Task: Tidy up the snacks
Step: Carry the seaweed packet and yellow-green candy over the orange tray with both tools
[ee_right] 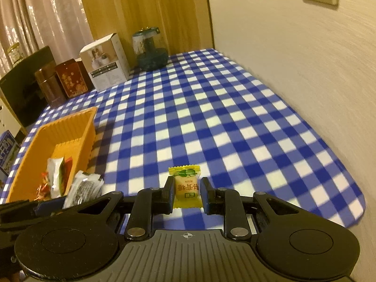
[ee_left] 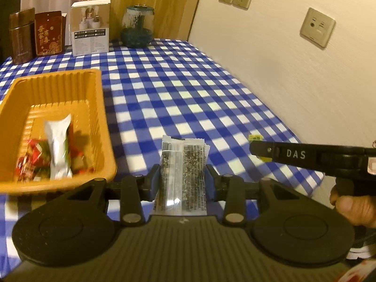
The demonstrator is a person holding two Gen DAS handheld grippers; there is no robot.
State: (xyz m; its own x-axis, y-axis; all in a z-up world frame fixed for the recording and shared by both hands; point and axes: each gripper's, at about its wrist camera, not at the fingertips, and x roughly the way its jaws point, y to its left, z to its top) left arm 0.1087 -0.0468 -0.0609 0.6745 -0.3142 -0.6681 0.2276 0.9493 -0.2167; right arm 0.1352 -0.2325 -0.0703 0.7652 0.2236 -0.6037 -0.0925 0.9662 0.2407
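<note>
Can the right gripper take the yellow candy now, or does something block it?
Probably yes. The yellow candy already lies between the fingers of the right gripper, and nothing stands between them.

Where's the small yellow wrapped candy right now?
In the right wrist view, the small yellow wrapped candy sits between the right gripper fingers on the blue checked tablecloth, right of the orange basket.

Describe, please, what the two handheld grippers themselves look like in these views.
Both are matte black plastic. The left gripper and right gripper have blue-padded fingers, silver rivets, ribbed grey bodies flanked by round discs, and a small crosshair mark. The right one's side reads "DAS". No cables visible.
</note>
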